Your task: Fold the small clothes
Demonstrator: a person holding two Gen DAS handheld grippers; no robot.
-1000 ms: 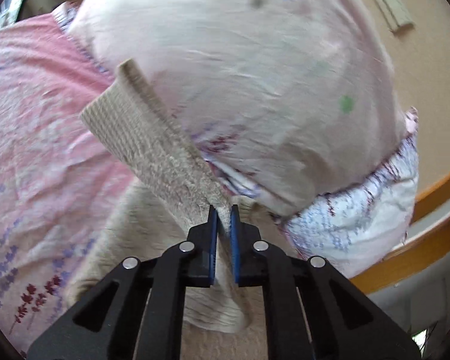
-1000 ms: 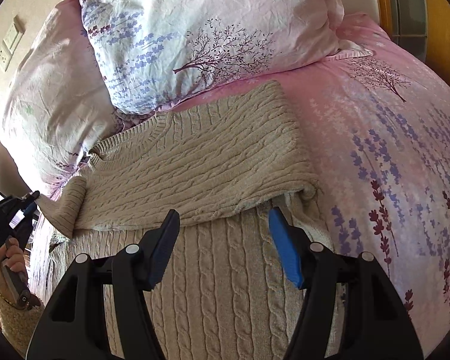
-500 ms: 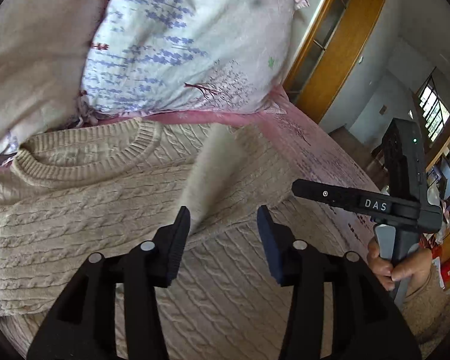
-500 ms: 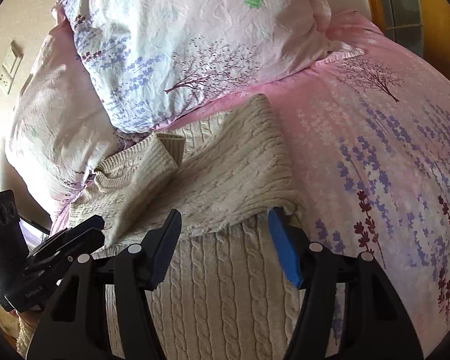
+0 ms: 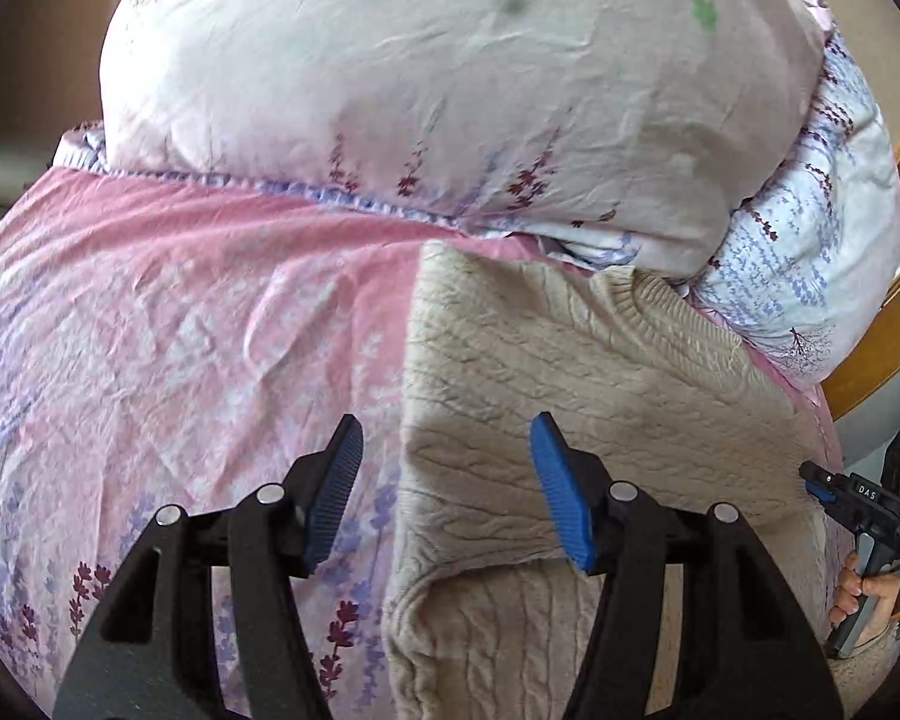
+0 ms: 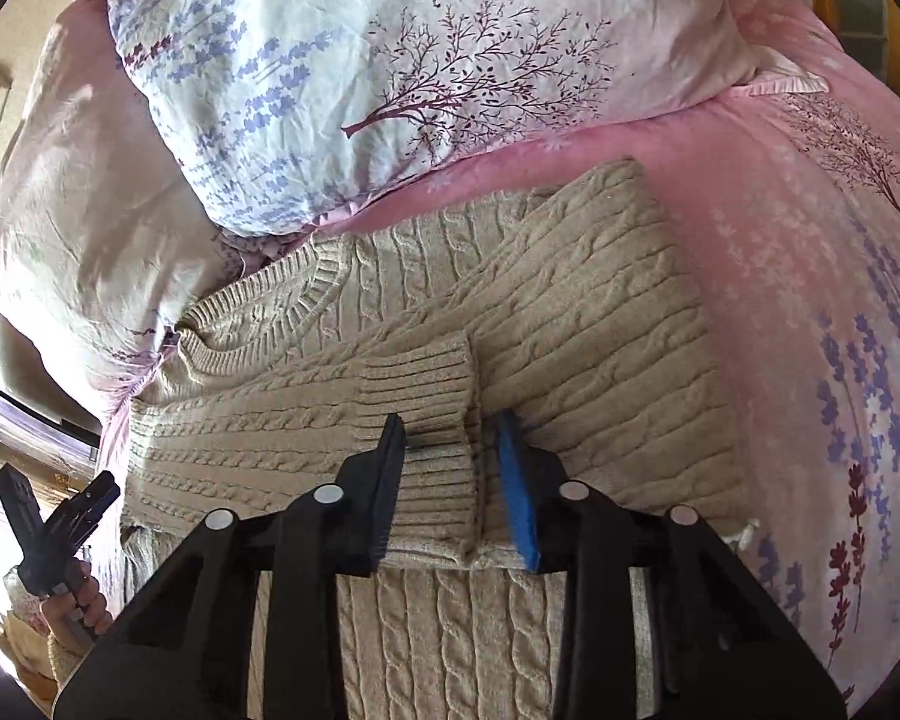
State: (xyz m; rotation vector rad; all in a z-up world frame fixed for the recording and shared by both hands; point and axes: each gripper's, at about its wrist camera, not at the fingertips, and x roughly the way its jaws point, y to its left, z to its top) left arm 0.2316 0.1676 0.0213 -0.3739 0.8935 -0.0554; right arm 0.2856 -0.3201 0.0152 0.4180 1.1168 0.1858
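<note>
The sweater [image 6: 570, 324] lies on the bed [image 6: 810, 192], sleeves folded in; right gripper [image 6: 450, 468] straddles the cuff [image 6: 420, 378] (spread, not pinching), left gripper [image 5: 444, 480] spread. A careless grab could drag the sleeve askew

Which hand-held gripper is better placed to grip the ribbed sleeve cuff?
Right hand-held gripper: its open jaws straddle the beige cable-knit sweater's ribbed cuff. Left hand-held gripper hovers open over the sweater's edge.

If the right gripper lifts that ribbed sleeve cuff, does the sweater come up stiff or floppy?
Likely floppy: the sweater is soft cable knit, already draped in folds. The ribbed cuff between the right gripper fingers looks thick, so it probably grips well. Expect the sleeve to trail and unfold, since only its own weight seems to hold it.
</note>
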